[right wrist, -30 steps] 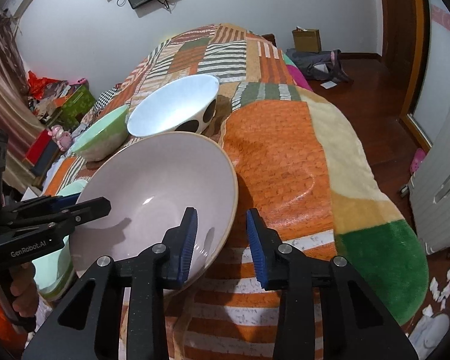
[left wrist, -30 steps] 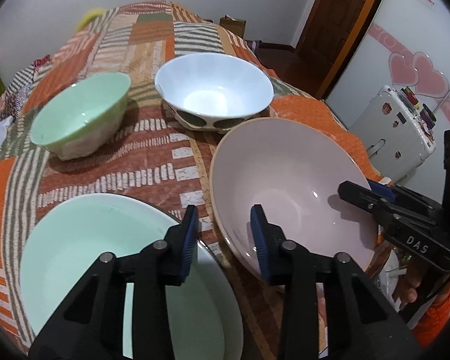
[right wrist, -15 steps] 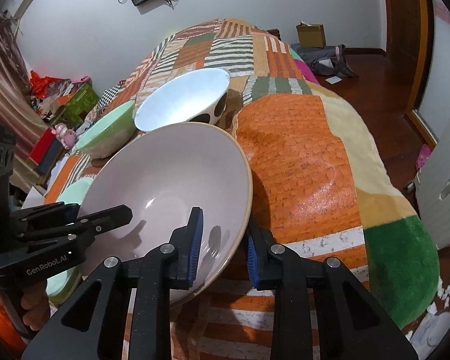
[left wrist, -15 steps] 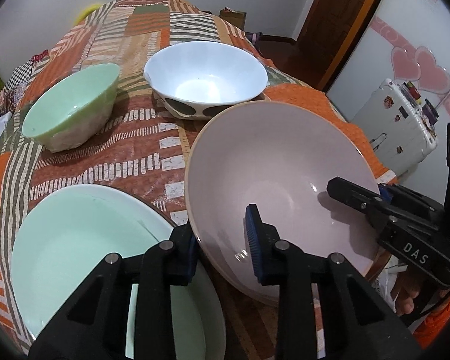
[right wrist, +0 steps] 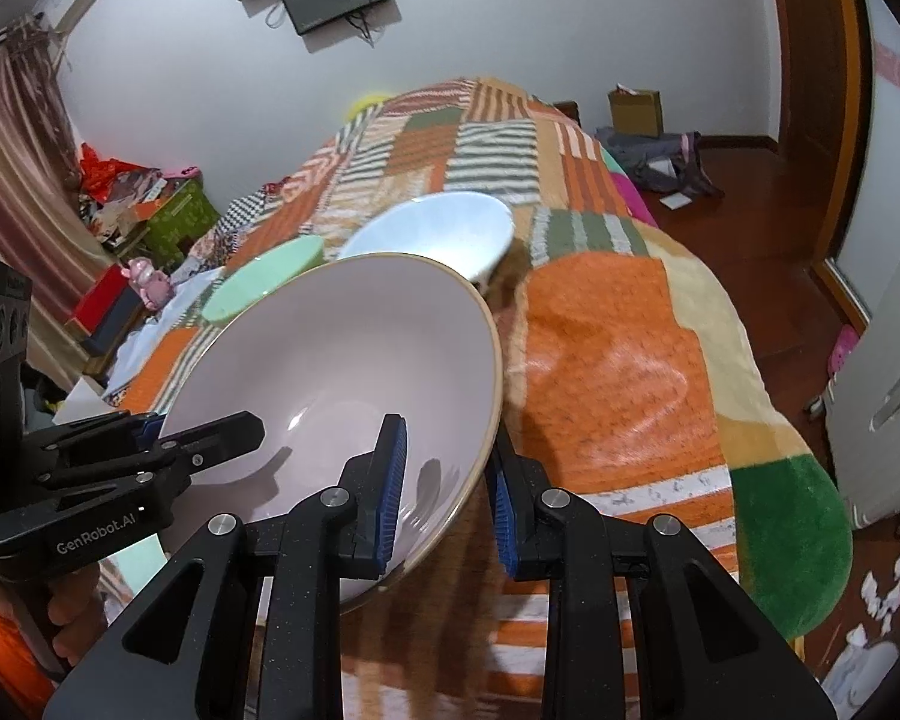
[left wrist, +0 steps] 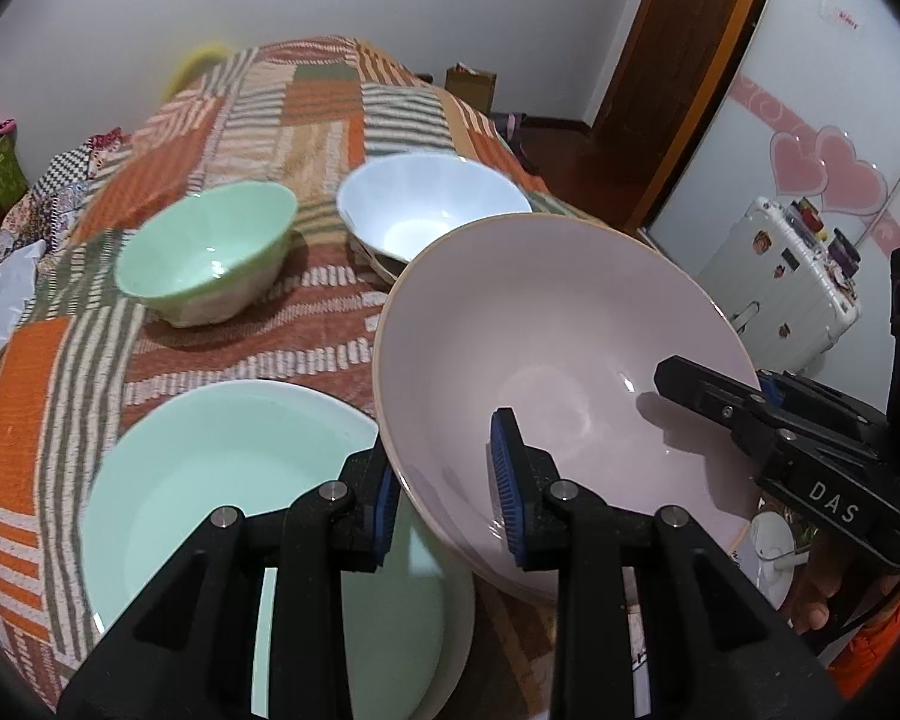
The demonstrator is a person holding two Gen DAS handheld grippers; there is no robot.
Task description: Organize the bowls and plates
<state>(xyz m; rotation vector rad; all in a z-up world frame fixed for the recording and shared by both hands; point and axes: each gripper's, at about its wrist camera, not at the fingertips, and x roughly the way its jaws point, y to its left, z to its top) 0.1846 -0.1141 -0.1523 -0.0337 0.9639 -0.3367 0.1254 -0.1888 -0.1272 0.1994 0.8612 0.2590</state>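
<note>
The left gripper (left wrist: 447,495) straddles the near left rim of the large pink bowl (left wrist: 546,360): one blue pad sits inside the bowl, the other outside under the rim. The right gripper (right wrist: 444,483) does the same at the opposite rim, one pad inside and one outside. Both look clamped onto the rim, though whether the outer pads truly press the wall is hard to confirm, since the rim covers them. The pink bowl appears lifted and tilted, held between the two tools above the patterned blanket (left wrist: 240,324).

Just left of it, partly under the left tool, lies the pale green plate (left wrist: 210,480). Farther back stand the small green bowl (left wrist: 207,252) and the white bowl (left wrist: 432,207), near each other but apart; the pink bowl's far rim overlaps the white bowl in the view.

To carry this step well, both grips should keep even pressure and move together, so that the bowl does not twist or slip out of one pad. Levelling the bowl before setting it down seems wise, and it should come down gently on wherever it belongs, probably onto the green plate or beside the other bowls.

The pink bowl's base is out of sight, so I cannot tell whether it clears the blanket. The plate's near edge is hidden behind the left gripper's arms, and the white bowl's lower side is masked.
</note>
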